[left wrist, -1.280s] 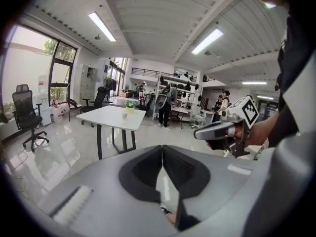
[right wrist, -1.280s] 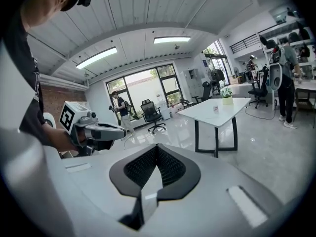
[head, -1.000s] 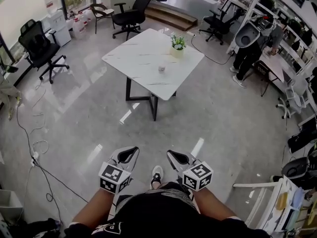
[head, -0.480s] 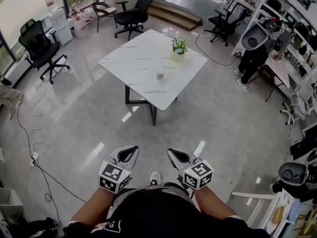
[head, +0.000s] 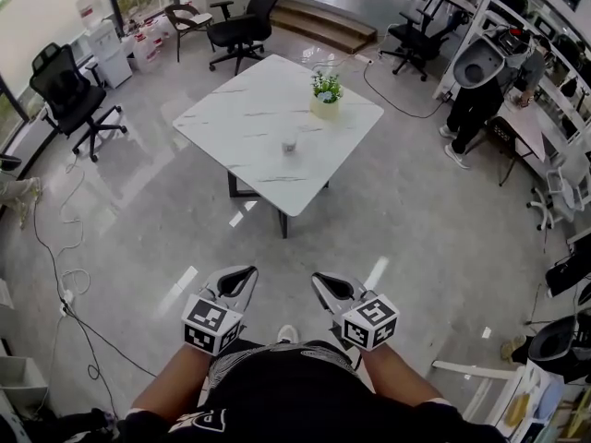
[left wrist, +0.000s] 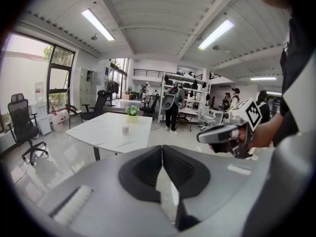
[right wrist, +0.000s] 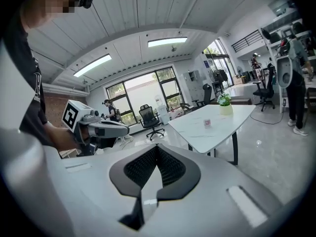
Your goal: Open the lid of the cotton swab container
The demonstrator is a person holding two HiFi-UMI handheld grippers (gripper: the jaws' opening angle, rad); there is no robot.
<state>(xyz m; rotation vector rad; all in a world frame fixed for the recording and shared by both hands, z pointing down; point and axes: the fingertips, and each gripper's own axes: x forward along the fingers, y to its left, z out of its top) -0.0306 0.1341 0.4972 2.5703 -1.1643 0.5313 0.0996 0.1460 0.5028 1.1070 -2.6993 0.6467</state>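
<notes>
While the left claw (head: pixel 246 272) and the right claw (head: pixel 319 281) hang side by side at the near edge, each with its jaws pressed together on nothing, the container (head: pixel 289 144) stands far off, well apart from both. It rests on the white table (head: pixel 231 118), toward the near right side. A plant (head: pixel 324 92) stands just beyond it, farther right.

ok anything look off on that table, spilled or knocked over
Nothing stands out. The small container stands upright near the middle of the white table, and the potted plant sits upright near its far right edge. No spill shows.
</notes>
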